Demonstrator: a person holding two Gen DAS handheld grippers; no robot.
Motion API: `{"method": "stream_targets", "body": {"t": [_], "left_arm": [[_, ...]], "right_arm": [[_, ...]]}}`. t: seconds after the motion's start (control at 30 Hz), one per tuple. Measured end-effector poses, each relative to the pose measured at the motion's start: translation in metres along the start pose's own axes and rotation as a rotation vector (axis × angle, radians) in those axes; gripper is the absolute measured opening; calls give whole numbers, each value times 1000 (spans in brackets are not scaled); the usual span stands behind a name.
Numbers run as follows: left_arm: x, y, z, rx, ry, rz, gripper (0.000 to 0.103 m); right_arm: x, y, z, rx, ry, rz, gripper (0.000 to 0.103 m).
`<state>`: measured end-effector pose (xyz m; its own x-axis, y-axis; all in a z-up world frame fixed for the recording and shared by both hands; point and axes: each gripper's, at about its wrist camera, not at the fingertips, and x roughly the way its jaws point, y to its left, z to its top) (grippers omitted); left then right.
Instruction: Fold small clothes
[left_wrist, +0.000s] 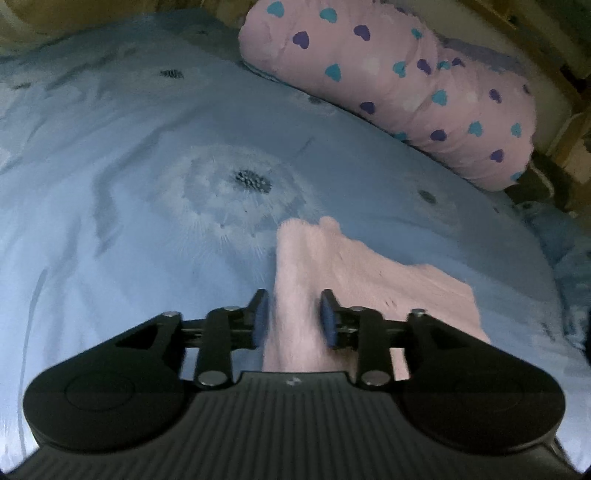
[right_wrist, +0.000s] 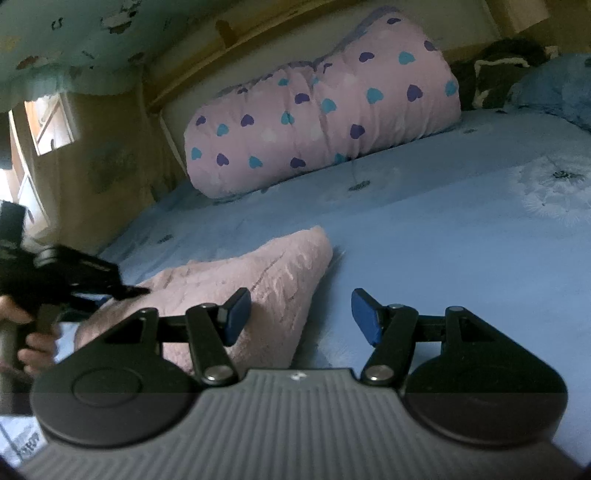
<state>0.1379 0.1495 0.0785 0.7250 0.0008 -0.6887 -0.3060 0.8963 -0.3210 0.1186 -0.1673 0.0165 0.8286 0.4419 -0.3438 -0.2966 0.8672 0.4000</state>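
Pink fleece garment (left_wrist: 332, 273) lies partly folded on the blue bedsheet (left_wrist: 110, 221), near its front edge and well apart from the heart-print bolster (left_wrist: 388, 85) at the back. Left gripper (left_wrist: 293, 314) straddles a raised ridge of the fleece; its jaws stand partly spread, a gap shows on each side of the ridge, and the pads do not appear to press the cloth. Right gripper (right_wrist: 301, 317) hovers with its jaws spread and nothing between them, its left finger (right_wrist: 236, 314) over the near edge of the garment (right_wrist: 236, 280) and its right finger above bare sheet (right_wrist: 443, 229). A hand (right_wrist: 33, 339) holds the left gripper (right_wrist: 122, 291) at the garment's far side in the right wrist view.

Risks, as judged from this state:
- Unpinned, the ridge may spring back, since thick fleece resists a crease.
- A closing pinch may gather the sheet along with the fleece, dragging both.
- A lift from one side only may slide the whole garment and skew the fold.
- Blur at the ridge leaves the layer count uncertain, so a grasp may catch a single layer.
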Motion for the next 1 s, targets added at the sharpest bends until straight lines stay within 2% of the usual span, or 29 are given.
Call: {"method": "stream_targets", "body": {"t": [0.13,0.2,0.5,0.73,0.97,1.0], "left_arm": [[-27,3,-21,-6,30,-46,53],[-37,5,-31,-3,48,-61,61],[-48,11,-65,65,72,-142,69],[-48,19,-74,81,85,-154,70],[-44,24,-76,98,95,-180,71],[-42,25,-77,95,96,-182,60]], "right_arm": [[-11,3,-1,40,-10,-11,64],[-17,8,-1,39,-1,-16,64],[-59,45,-8,-108,21,-44,64],[-68,66,-36,-288,100,-107,64],[-44,76,-42,-330,157,-133,61],[-40,77,-42,-331,161,-140,61]]}}
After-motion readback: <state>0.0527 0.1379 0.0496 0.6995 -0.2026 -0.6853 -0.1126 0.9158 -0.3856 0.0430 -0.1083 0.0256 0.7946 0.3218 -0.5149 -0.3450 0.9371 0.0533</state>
